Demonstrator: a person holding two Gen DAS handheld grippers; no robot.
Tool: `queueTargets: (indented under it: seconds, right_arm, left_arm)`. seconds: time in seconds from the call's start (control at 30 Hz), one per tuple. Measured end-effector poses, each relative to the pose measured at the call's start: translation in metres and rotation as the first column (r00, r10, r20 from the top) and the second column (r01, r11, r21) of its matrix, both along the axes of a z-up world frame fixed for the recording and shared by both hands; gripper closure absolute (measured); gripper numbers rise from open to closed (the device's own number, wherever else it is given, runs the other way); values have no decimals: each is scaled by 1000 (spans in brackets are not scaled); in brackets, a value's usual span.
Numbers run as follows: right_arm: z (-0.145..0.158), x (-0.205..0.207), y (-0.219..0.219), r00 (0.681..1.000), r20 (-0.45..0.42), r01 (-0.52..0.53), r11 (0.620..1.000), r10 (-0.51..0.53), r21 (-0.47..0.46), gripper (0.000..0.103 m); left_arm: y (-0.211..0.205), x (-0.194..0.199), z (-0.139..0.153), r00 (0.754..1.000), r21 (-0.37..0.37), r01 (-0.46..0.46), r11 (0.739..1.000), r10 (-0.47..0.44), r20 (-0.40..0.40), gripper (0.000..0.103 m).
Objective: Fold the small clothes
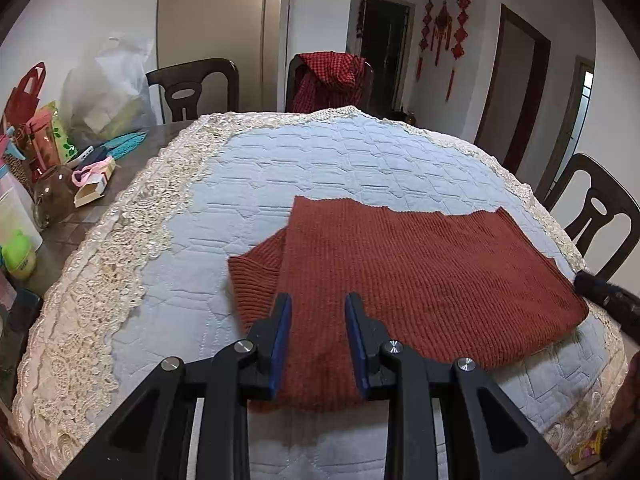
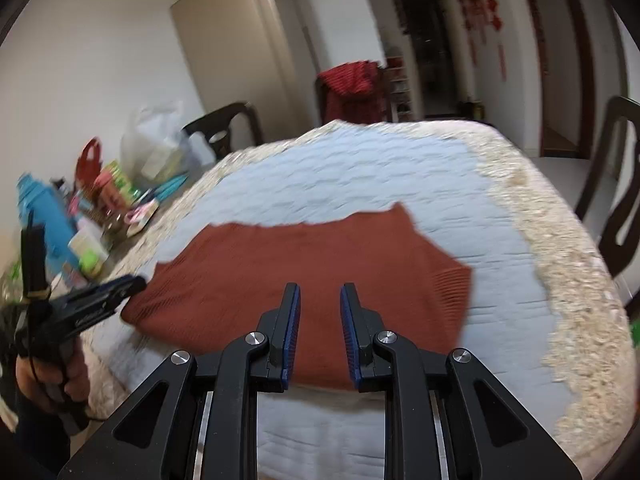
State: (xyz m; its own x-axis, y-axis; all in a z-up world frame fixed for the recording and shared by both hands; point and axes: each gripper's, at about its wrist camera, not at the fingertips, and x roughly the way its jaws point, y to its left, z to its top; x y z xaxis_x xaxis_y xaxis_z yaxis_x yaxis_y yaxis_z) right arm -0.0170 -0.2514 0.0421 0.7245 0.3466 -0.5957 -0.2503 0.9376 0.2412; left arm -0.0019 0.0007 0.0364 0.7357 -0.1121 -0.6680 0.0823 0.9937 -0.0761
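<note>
Both the left gripper and right gripper hover with jaws parted and empty over the near edge of the folded rust-red ribbed knit sweater, which lies flat on the lace-edged, pale-blue quilted counter.

Left gripper: matte black frame, two fingers lined with blue ribbed pads, round silver screw heads at the linkage pivots, triangular cut-outs in the outer arms. Right gripper: same build, blue pads, silver screws. Side-on in the right wrist view, the left unit carries white lettering, a thin black cable, upright black antenna stubs with a yellow band
</note>
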Motion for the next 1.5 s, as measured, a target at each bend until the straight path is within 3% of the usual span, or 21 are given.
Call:
queueTargets:
  seconds: [0.17,0.27,0.33,0.57,0.73,0.8,0.9,0.97,1.13,1.23,1.3,1.5]
  right_arm:
    - [-19,7,29,994,-30,-104,995,104,-7,82]
    - [-41,15,42,984,-99,-149,988,145,-29,82]
    - [-51,13,47,982,-113,-159,985,151,-60,83]
    - [-50,2,49,981,-98,-181,976,170,-120,83]
    - [-33,9,58,976,-75,-211,975,206,-68,83]
    - [-31,11,70,969,-59,-246,965,241,-88,83]
    - [-51,15,89,948,-125,-306,944,292,-122,83]
    - [-52,8,92,949,-94,-311,937,300,-160,83]
    - [-45,16,78,950,-110,-300,952,292,-65,83]
    - [-40,24,76,966,-79,-252,965,246,-73,83]
    - [-45,32,75,972,-102,-220,973,214,-61,83]
    - [-35,46,76,972,-107,-214,976,208,-45,83]
  left_arm:
    - [-10,4,-13,999,14,25,1000,-25,-29,73]
    - [-14,2,-29,997,17,44,999,-43,-70,73]
    - [-16,-6,-31,998,39,53,998,-51,-40,73]
    - [-13,-13,-31,997,21,68,998,-67,-33,73]
    - [-12,-7,-17,996,-39,80,996,-81,-29,73]
    - [-17,-6,-13,996,-35,90,995,-90,-7,73]
    - [-20,-5,-21,993,-34,107,994,-108,-39,73]
    - [-15,-6,-28,993,-36,96,995,-98,-58,73]
    - [-3,-4,-17,997,-56,70,996,-71,-18,73]
    - [1,5,-17,999,-69,50,996,-51,-17,73]
    - [1,10,-22,998,-65,48,997,-50,-34,73]
    - [0,8,-30,998,-47,44,998,-46,-41,72]
